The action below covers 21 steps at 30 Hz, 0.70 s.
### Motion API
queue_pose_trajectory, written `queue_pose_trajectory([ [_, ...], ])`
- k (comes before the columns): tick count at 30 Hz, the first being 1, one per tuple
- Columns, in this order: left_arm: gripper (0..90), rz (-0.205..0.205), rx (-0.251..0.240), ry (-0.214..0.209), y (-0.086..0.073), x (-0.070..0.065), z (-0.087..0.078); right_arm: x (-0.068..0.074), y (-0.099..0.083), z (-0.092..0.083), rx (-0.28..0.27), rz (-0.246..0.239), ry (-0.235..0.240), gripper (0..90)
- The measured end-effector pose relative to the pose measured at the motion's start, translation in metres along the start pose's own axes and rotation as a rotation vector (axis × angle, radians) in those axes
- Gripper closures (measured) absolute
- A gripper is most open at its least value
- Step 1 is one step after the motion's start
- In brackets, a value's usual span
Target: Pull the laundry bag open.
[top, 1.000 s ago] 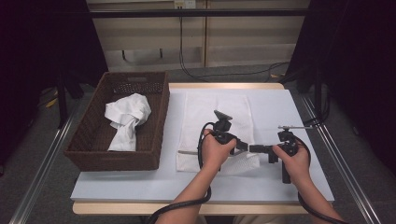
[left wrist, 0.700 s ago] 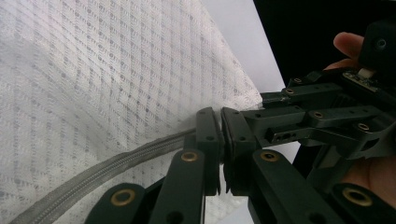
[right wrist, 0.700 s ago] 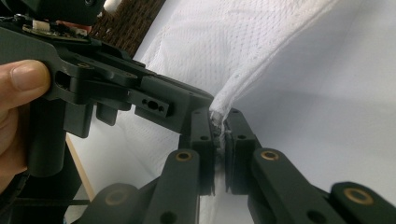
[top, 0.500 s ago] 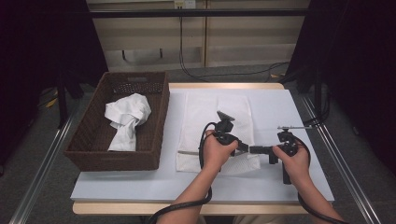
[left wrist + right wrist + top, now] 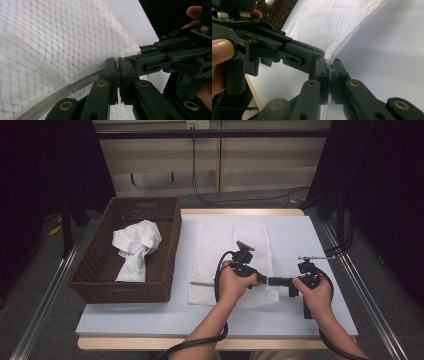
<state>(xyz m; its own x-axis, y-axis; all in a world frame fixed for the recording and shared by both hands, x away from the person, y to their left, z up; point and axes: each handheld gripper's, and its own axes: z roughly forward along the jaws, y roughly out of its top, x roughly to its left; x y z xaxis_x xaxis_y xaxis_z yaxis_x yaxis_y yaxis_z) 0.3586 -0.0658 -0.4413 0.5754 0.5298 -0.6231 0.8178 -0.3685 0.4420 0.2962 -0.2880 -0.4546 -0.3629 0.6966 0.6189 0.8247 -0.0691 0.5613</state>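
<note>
White cloth [image 5: 231, 262] corner pinched between closed jaws of left gripper [image 5: 262, 280] and right gripper [image 5: 277, 281], tip to tip.

White mesh cloth [image 5: 231, 251] lies flat on the table [image 5: 150, 317], near corner lifted

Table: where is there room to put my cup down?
Bare table lies right of the spread white cloth, and along the near edge beside the basket. Both tools, left tool and right tool, crowd the cloth's near corner.
</note>
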Motion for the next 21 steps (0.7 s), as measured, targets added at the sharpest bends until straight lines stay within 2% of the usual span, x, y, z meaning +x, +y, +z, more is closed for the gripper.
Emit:
queue_pose_trajectory([
  [2, 86.8, -0.002, -0.006, -0.003, -0.0002, 0.0001, 0.0004, -0.0006, -0.0004, -0.0006, -0.003, 0.001, -0.003, 87.0],
  [3, 86.9, -0.029, -0.020, -0.012, -0.0007, -0.0009, 0.0016, -0.0012, -0.0005, -0.0010, 0.001, 0.002, -0.003, 87.1],
  [4, 86.9, -0.033, -0.019, -0.021, -0.0009, -0.0002, 0.0018, -0.0012, -0.0005, -0.0010, 0.001, 0.002, -0.003, 87.1],
  [5, 86.9, -0.029, -0.013, -0.008, -0.0011, 0.0012, 0.0016, -0.0014, -0.0008, -0.0011, 0.001, 0.003, -0.006, 87.1],
  [7, 87.0, -0.044, -0.016, -0.032, -0.0018, 0.0025, 0.0024, -0.0016, -0.0012, -0.0009, 0.004, 0.006, -0.010, 87.2],
  [13, 87.1, -0.039, -0.022, -0.015, -0.0016, 0.0010, -0.0004, -0.0009, -0.0014, -0.0013, 0.006, 0.007, -0.010, 87.4],
  [15, 87.1, -0.051, -0.029, -0.024, -0.0018, 0.0003, -0.0003, -0.0006, -0.0012, -0.0020, 0.002, 0.009, -0.006, 87.4],
  [21, 87.1, -0.039, -0.035, -0.026, -0.0028, 0.0013, -0.0004, -0.0003, -0.0016, -0.0022, 0.001, 0.012, -0.010, 87.4],
])
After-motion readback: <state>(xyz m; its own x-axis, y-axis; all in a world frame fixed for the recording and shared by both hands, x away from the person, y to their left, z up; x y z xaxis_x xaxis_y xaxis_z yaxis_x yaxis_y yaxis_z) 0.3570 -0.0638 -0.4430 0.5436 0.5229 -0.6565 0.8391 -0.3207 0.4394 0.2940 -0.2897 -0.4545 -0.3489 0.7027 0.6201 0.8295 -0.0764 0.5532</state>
